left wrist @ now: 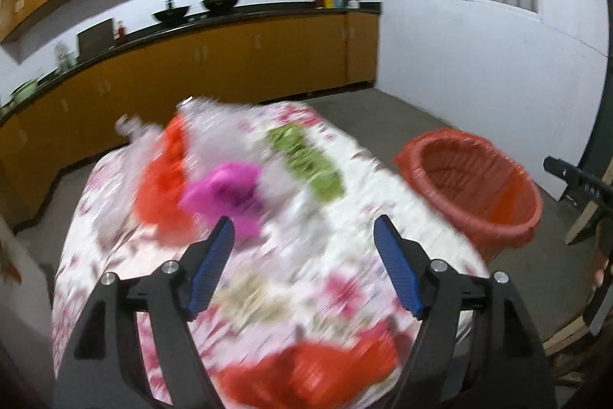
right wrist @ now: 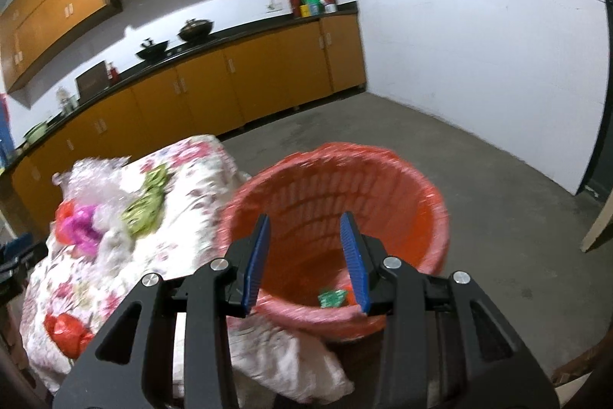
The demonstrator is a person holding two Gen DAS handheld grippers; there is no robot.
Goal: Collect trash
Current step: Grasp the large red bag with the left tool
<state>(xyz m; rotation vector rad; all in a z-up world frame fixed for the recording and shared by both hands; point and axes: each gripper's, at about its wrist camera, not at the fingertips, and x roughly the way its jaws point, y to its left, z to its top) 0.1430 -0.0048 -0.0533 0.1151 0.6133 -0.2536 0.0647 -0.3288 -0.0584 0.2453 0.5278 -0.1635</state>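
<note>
Our left gripper (left wrist: 304,236) has its fingers wide apart with nothing between them, above the table (left wrist: 364,179) with the flowery cloth. Trash lies near the table's far edge: a pink bag (left wrist: 226,194), a red bag (left wrist: 164,179) and a green wrapper (left wrist: 306,160). Our right gripper (right wrist: 304,248) hangs over the red bin (right wrist: 413,186) beside the table, fingers partly apart and empty. A green wrapper lies in the bin already (right wrist: 331,297), so we think it let go there.
</note>
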